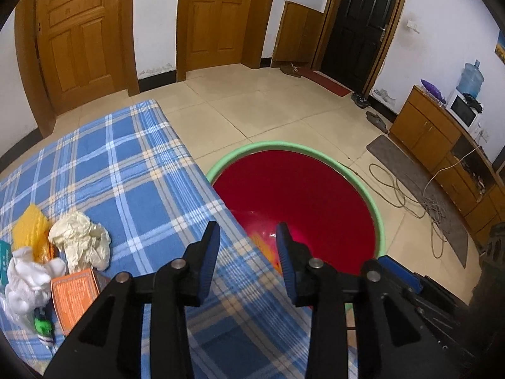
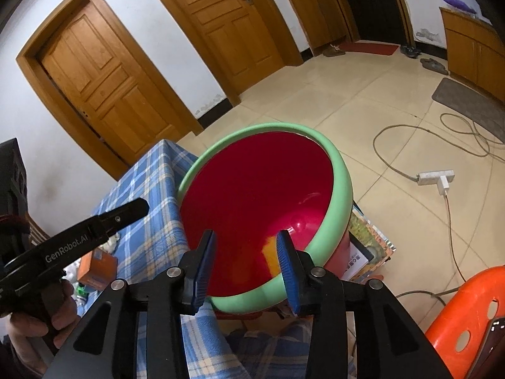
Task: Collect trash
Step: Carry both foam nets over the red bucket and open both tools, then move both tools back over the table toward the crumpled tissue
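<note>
Both grippers, left [image 1: 247, 240] & right [image 2: 246, 248], gape wide w/ nothing held, over red basin [image 1: 303, 195] just right of plaid table [image 1: 110, 164] w/ crumpled paper [image 1: 80, 240].

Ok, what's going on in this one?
A person with a gripper in each hand is clearing trash off a plaid-covered table into a red basin beside it. Both the left gripper and right gripper hang open and empty over the basin, where something yellow-orange already lies. Crumpled paper, an orange box and other scraps remain on the table.
</note>
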The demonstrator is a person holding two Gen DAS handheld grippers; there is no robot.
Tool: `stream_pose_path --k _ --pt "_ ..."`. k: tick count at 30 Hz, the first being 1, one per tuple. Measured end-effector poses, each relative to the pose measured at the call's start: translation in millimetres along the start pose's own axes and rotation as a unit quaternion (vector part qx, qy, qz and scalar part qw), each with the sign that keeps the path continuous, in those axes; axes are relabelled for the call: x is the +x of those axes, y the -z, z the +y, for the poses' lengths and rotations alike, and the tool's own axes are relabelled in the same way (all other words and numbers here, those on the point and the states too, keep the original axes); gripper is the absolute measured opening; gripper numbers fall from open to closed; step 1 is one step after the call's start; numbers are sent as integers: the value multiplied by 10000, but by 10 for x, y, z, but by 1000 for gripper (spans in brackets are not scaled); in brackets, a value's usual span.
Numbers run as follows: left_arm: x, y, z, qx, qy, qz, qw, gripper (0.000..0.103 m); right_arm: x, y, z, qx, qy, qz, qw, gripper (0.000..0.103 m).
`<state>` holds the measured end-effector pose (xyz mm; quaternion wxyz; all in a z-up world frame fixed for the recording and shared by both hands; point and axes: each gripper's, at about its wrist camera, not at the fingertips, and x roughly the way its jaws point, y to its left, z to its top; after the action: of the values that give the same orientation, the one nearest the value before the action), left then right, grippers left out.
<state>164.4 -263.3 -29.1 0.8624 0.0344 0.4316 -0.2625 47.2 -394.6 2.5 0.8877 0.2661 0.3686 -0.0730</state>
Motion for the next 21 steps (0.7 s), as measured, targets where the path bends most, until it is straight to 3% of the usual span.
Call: stream_pose_path --k 6,21 --pt "-227 58 -20 3 13 -126 9999 44 -137 10 81 -53 -79 -125 9999 41" --pt "-1000 312 266 -256 -241 -490 9982 48 -536 186 490 -253 -348 -308 9986 48"
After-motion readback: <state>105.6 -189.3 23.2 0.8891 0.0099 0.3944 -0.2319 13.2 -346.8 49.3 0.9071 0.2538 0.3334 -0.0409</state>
